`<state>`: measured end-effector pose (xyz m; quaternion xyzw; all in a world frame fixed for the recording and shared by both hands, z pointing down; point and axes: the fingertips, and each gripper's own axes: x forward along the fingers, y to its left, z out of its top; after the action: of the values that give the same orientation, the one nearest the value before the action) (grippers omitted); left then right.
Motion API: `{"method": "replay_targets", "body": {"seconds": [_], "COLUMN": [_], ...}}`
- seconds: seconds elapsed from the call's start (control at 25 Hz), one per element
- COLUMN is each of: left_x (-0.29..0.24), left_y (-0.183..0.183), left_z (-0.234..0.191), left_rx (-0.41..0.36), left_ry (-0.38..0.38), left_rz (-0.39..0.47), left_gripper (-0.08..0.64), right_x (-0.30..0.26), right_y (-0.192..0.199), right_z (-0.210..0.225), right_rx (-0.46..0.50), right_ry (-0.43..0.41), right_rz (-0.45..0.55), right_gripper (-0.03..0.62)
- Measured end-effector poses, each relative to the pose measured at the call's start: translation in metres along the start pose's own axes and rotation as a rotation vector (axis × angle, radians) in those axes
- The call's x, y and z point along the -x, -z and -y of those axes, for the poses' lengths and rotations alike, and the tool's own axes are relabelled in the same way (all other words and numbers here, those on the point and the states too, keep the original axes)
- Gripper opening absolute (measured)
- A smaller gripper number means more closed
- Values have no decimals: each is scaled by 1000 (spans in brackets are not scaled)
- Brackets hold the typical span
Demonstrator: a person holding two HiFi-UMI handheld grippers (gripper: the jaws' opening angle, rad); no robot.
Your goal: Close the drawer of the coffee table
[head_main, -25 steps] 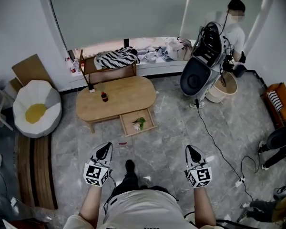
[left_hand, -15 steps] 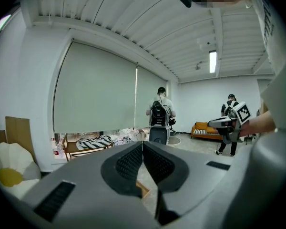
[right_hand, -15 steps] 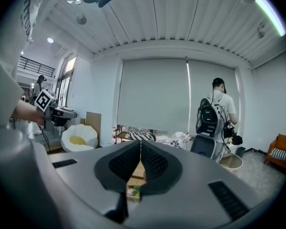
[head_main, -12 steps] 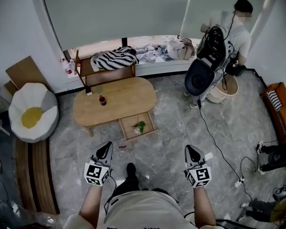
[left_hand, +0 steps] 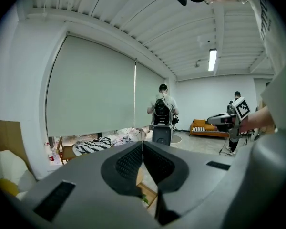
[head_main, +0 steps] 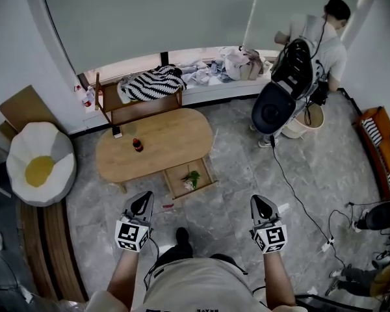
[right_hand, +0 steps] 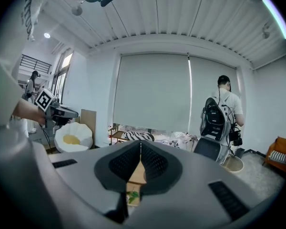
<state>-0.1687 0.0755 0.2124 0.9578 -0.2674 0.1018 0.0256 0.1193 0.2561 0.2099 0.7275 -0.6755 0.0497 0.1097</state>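
Coffee table (head_main: pixel 166 138) nearer now, bottle (head_main: pixel 137 145) on top, drawer (head_main: pixel 179 182) open, left gripper (head_main: pixel 141 200) and right gripper (head_main: pixel 263 203) closed

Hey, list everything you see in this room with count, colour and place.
coffee table: one, light wood, mid-room
drawer: one, wood, pulled open on the table's near side
green sprig: one, green, inside the drawer
bottle: one, dark with red cap, on the table
cushion: one, white with yellow centre, left of the table
striped cloth: one, black and white, on a wooden chair
office chair: one, dark, right of the table
bystander: one, white top, far right corner
sofa: one, orange, right edge
left gripper: one, grey, shut and empty, lower left
right gripper: one, grey, shut and empty, lower right
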Motion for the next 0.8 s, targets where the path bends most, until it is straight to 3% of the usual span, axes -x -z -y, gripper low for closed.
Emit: {"method": "replay_targets", "body": {"seconds": [0.4, 0.8], "left_x": [-47, -71], "left_y": [-5, -1], "left_z": [-49, -76], "left_rx": [-4, 9], "left_ry": [60, 56], "left_rz": [2, -12], "left_gripper": [21, 21], "right_x": [-52, -90], "right_y": [-15, -13], "right_z": [-5, -5], "right_rx": [23, 34], "right_ry": [39, 29], "right_rz": [-25, -49], "right_gripper": [20, 20]}}
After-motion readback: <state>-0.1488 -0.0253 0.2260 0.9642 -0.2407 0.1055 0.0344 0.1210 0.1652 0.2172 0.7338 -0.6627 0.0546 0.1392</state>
